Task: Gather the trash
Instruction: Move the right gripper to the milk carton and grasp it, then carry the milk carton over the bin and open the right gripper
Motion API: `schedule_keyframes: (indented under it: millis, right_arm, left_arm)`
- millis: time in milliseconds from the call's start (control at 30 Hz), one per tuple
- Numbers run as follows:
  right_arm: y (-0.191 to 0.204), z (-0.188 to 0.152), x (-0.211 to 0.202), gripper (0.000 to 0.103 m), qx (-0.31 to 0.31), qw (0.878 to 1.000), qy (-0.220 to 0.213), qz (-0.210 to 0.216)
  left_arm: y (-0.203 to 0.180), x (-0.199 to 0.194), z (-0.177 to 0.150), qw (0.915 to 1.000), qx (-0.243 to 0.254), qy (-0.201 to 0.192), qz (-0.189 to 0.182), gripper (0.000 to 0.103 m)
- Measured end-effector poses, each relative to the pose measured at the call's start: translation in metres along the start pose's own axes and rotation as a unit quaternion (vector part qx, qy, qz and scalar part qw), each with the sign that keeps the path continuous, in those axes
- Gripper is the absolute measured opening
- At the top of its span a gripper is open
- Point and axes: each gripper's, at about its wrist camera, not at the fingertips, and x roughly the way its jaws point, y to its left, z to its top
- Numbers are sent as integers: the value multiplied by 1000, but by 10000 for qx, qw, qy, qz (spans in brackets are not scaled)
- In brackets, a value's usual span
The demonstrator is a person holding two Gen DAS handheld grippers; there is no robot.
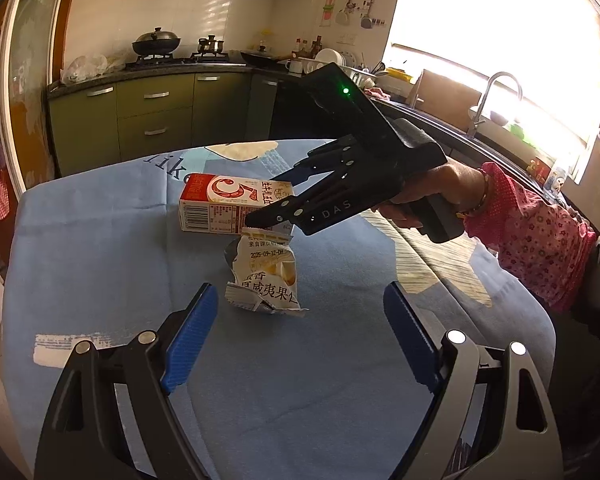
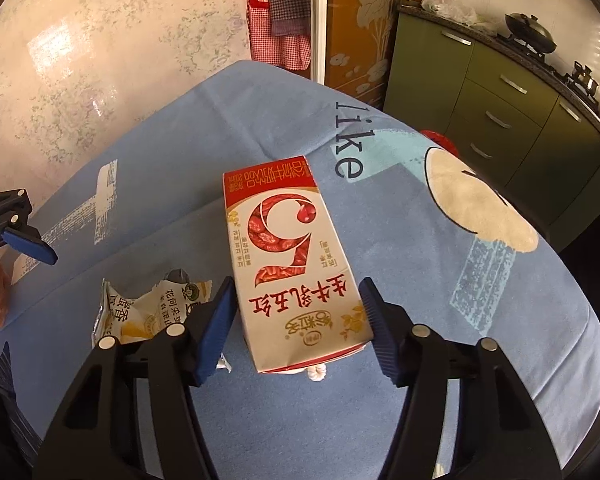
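A red-and-white milk carton [image 1: 220,200] [image 2: 288,248] lies flat on the blue tablecloth [image 1: 100,260]. Beside it lies a torn white and yellow snack wrapper [image 1: 264,276] [image 2: 152,312]. My right gripper [image 2: 296,292] [image 1: 274,196] points down over the carton's near end. Its blue pads [image 2: 216,320] straddle the carton, and a narrow gap shows at the left pad. My left gripper [image 1: 300,294] hangs open above the cloth with nothing between its fingers, and the wrapper lies just ahead of it. One of its blue pads [image 2: 28,244] shows at the left edge of the right wrist view.
A hand in a pink flowered sleeve [image 1: 532,236] holds the right gripper. Green kitchen cabinets [image 1: 152,112] with a stove and a wok [image 1: 156,42] stand behind the table. A sink with a tap [image 1: 496,96] is at the right, by a bright window. An apron [image 2: 280,12] hangs on the wall.
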Motion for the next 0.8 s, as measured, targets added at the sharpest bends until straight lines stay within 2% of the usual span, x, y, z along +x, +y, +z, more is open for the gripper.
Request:
schedule_keyframes:
  millis: [267,400,533,667,767,800]
  right_arm:
    - [10,-21,-37,54,238,9989,-99,-402]
    - [16,-46,-75,54,517,9961,-262,-662]
    - [15,-84,-130,54,1035,9875,-517,-1073]
    - [4,-134,-190,54,1779,9678,-668,-1654]
    - [-16,-186,-235,54,2553,9388,-696,-2207]
    - [-24,-207,-249,54,2877,9249,-666,-2393]
  left_arm:
    - [-1,-4,2,10000,42,-87,-10,84]
    - [-4,-6,2,9999,74,-134,-5,84]
    - [-9,-8,3,9997,141,-178,-7,84]
    - [-14,-12,3,9993,241,-272,-6,84]
    - [-17,-14,3,9991,287,-317,-20,84]
    - [-18,-15,3,9990,304,-326,-20,84]
